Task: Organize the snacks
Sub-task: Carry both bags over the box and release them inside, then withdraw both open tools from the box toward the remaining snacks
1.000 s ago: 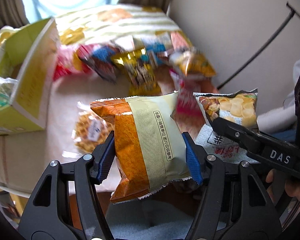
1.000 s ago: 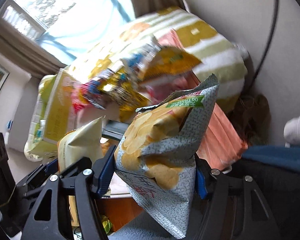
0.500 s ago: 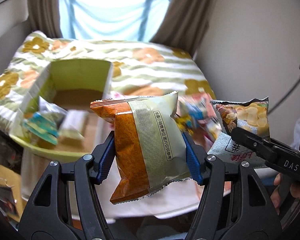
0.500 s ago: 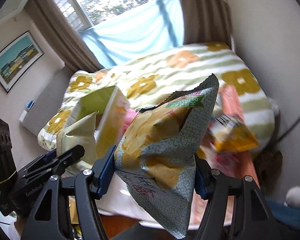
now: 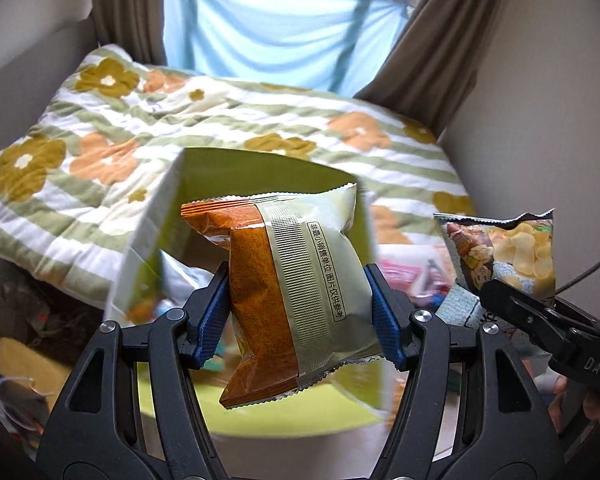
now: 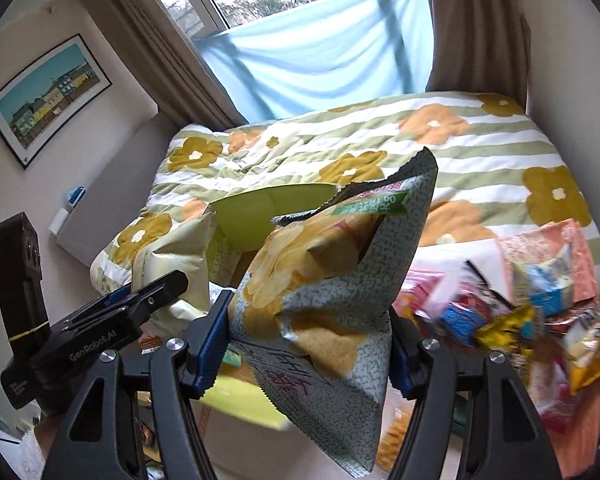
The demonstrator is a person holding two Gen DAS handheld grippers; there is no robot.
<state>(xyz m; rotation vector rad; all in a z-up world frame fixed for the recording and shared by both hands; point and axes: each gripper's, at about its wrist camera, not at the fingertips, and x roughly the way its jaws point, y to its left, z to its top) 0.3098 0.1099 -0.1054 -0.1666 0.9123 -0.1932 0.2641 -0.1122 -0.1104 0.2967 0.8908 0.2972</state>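
Left wrist cam: the left tool (image 5: 298, 314) is clamped on an orange and pale green snack bag (image 5: 296, 292), blue pads pressing both sides, bag upright w/ the back seam and printed text facing the cam. It hangs in the air right over a lime green cardboard box (image 5: 260, 176) that's open on top, w/ a few blurry packets inside, can't tell which ones. Behind the box is a bed w/ a striped floral quilt (image 5: 140, 128), then a blue cloth over the window (image 5: 268, 36) btwn brown curtains. Over on the right edge you can see the right tool (image 5: 512, 300) holding a grey chips bag (image 5: 504, 256), just beside the orange one but not touching it afaict. Some pink packets show blurry btwn the two. Right wrist cam: the right tool (image 6: 310, 346) is gripping that same grey speckled chips bag (image 6: 332, 292), pads squeezing it from both sides, bag tilted w/ its torn-looking top corner pointing up and right. The green box (image 6: 268, 208) sits behind it, mostly hidden. On the left the left tool (image 6: 156, 288) pokes in w/ the pale back of its snack bag (image 6: 176, 256) showing. To the right there's a messy pile of loose snacks (image 6: 512, 320), blue, yellow, pink wrappers, lying at the foot of the quilt (image 6: 500, 152), all motion blurred so no brand readable. Framed picture (image 6: 48, 96) on the left wall.
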